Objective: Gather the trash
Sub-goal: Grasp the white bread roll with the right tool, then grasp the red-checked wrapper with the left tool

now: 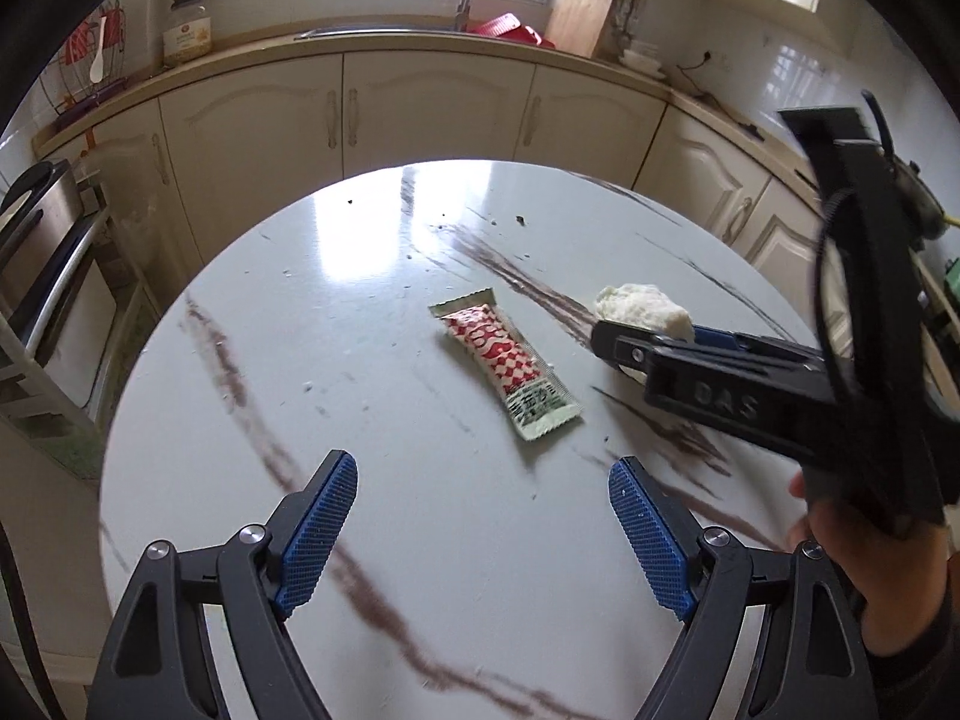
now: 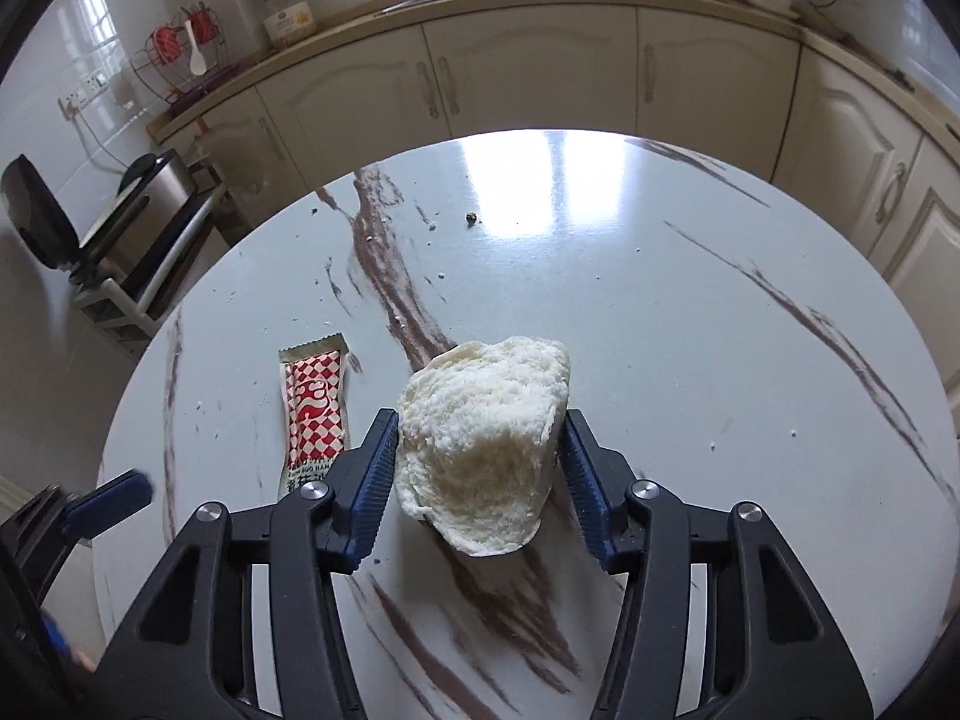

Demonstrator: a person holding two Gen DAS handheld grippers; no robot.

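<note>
Right tool [image 2: 480, 468] clamped on bread lump [image 2: 480, 444], lifted off worktop [image 2: 660, 330]; left tool [image 1: 483, 534] spread wide, empty, nearer red-checked wrapper [image 1: 507, 369] lying flat ahead, slightly right, long axis diagonal, far-left to near-right

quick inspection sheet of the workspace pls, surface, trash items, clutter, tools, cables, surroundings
surface: round white marble-look table with brown veins, glossy, crumbs scattered on it.
job's things: torn white bun piece between the right tool's pads; red-and-white checked sachet lying flat on the table, untouched.
clutter: small dark crumb near the far edge, white specks around it.
grippers: left tool open, empty, above the table short of the sachet; right tool closed around the bun, contact on both pads looks likely.
cables: black cable looping by the right tool's body.
surroundings: cream cabinets, jar on the counter, sink under the window.
</note>
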